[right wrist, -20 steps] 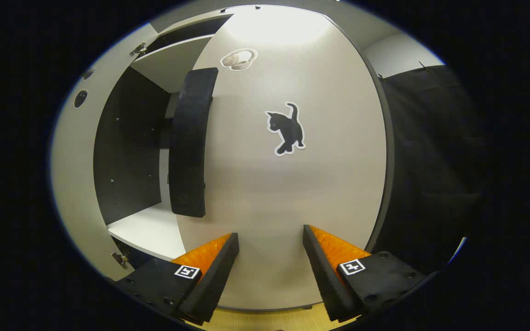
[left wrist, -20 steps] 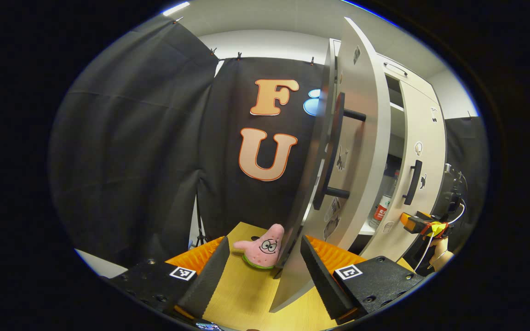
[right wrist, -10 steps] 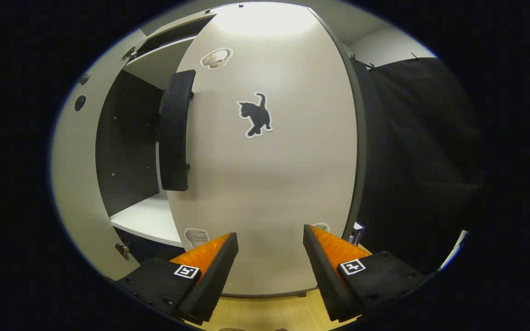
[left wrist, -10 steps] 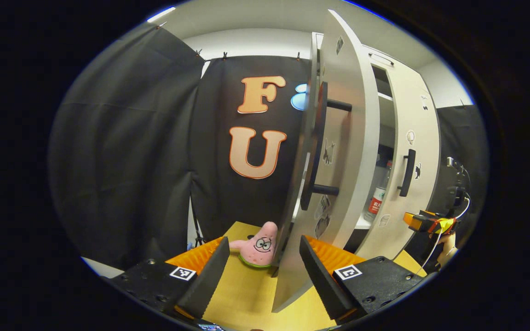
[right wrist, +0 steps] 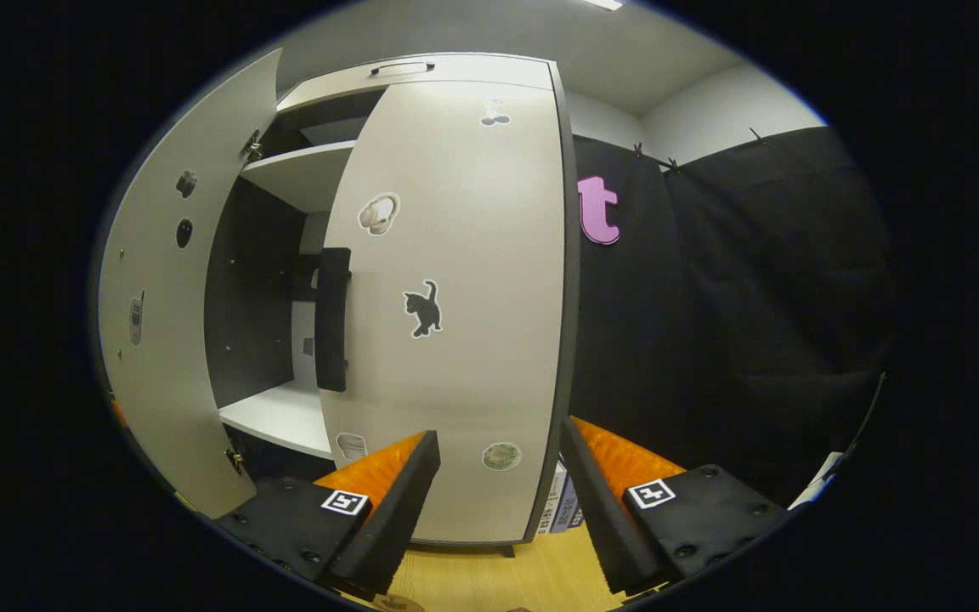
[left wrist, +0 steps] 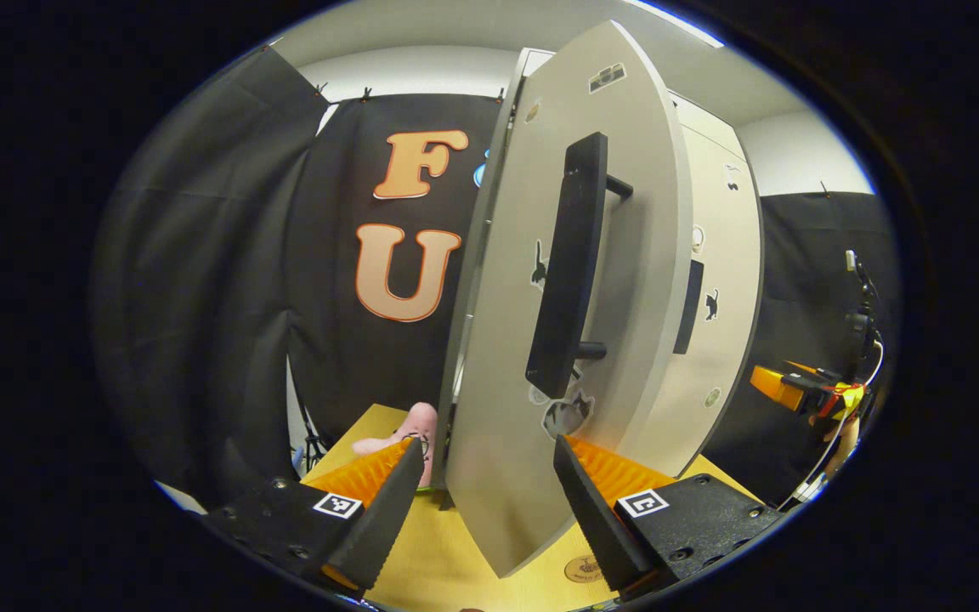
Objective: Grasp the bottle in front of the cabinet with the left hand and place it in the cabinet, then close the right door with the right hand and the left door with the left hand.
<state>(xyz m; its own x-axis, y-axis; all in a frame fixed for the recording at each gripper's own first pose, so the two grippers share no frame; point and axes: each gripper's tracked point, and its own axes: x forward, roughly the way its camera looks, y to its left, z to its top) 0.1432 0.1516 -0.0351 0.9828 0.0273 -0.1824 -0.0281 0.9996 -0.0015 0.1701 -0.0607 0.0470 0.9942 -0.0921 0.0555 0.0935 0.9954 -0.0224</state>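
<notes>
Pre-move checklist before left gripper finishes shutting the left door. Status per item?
1. Right door shut against the cabinet: ok, it looks flush in the right gripper view.
2. Left door shut: not ok, it stands partly open, with the shelf visible behind it.
3. Left gripper placed to push: ok, its fingers are open with the door's lower edge between them.
4. Right gripper clear of the door's swing: ok, it is open and held back from the cabinet.
5. Bottle inside the cabinet: cannot tell, the doors hide the spot.
6. Plush toy out of the door's path: ok, it lies on the table outside the door.
</notes>
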